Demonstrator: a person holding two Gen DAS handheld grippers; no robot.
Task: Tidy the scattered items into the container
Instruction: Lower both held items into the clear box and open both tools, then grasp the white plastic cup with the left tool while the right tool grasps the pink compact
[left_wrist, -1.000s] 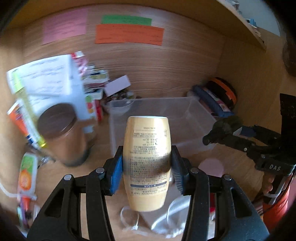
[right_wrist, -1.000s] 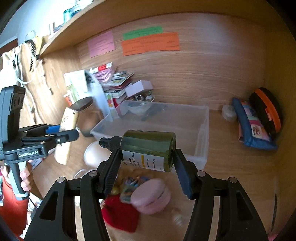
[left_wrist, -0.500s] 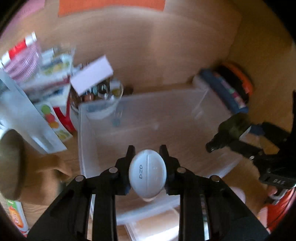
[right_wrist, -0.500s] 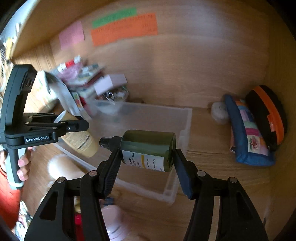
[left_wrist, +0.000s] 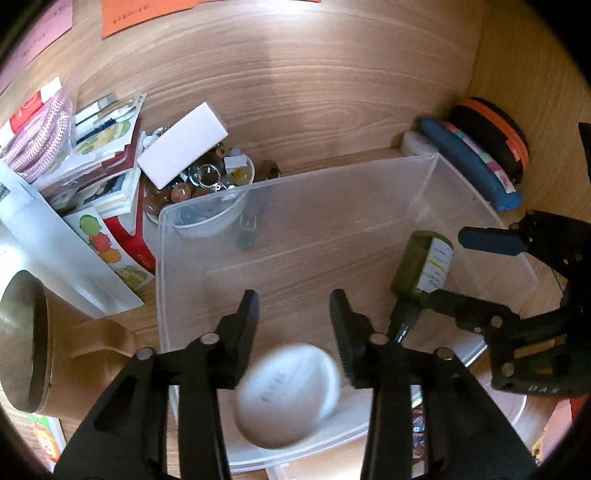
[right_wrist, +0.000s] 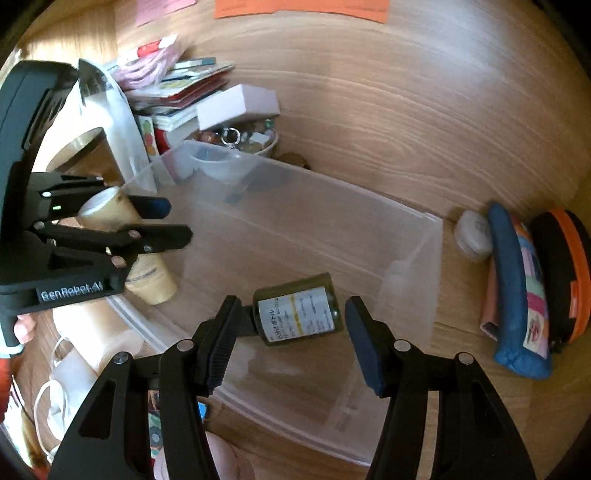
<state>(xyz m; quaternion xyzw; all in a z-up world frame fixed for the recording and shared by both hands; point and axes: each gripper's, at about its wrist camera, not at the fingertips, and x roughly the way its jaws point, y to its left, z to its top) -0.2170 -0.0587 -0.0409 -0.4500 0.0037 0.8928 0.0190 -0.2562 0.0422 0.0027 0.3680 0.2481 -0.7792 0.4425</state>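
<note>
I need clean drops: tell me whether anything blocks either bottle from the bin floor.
Nothing visible does. The cream bottle under the open left gripper and the green bottle inside the open right gripper are already within the clear bin, over bare floor.

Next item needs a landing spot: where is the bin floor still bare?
The clear bin floor is bare in the middle, between the cream bottle at its left and the green bottle at its right. Behind its far-left corner, the trinket bowl crowds things.

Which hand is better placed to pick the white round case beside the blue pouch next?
Probably right. The right tool is open over the right end of the container, nearer the white round case; the left tool, also open, is at its left side.
</note>
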